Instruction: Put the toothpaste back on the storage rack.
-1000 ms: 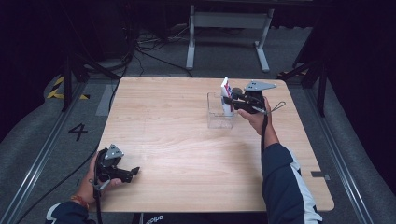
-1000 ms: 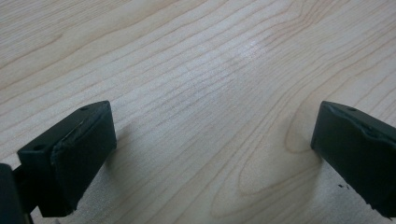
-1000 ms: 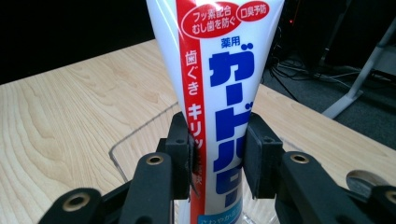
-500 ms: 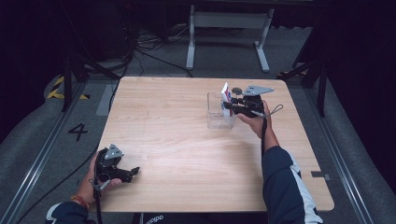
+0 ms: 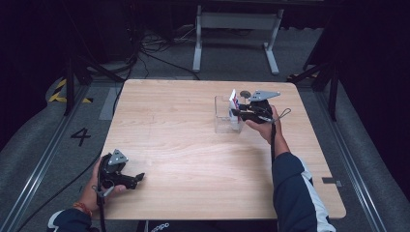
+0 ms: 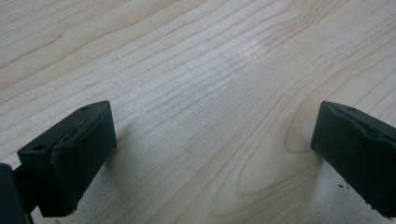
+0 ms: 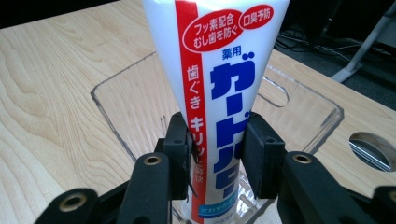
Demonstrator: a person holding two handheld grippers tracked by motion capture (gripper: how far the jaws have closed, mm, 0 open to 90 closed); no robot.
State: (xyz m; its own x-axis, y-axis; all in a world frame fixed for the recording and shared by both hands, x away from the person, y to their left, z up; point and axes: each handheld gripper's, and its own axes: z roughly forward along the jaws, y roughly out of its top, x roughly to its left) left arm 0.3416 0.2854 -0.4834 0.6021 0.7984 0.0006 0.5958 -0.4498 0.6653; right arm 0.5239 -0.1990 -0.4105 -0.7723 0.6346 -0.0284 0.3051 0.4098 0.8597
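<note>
Only part of the tube (image 7: 219, 93) can be read: in the right gripper view its top runs off the frame and its lower end sits behind the clear wall of the bin (image 7: 116, 135), so whether it touches the bottom is hard to tell. It is white with a red stripe and blue lettering, and stands nearly upright. The right gripper (image 7: 216, 158) has its two jaws pressed against the tube's sides, low down, over the bin. In the high view the same gripper (image 5: 238, 111) is at the far right part of the table (image 5: 193, 159), with the tube (image 5: 233, 98) showing as a small white and red sliver above the bin (image 5: 223, 121), its label too small to make out there. The left gripper (image 5: 141, 177) rests at the near left edge of the table, well apart from the bin; in its own view its jaws stand wide apart with bare wood (image 6: 205, 93) between them, holding nothing. Counted: one tube, one bin, two grippers, one table.
</note>
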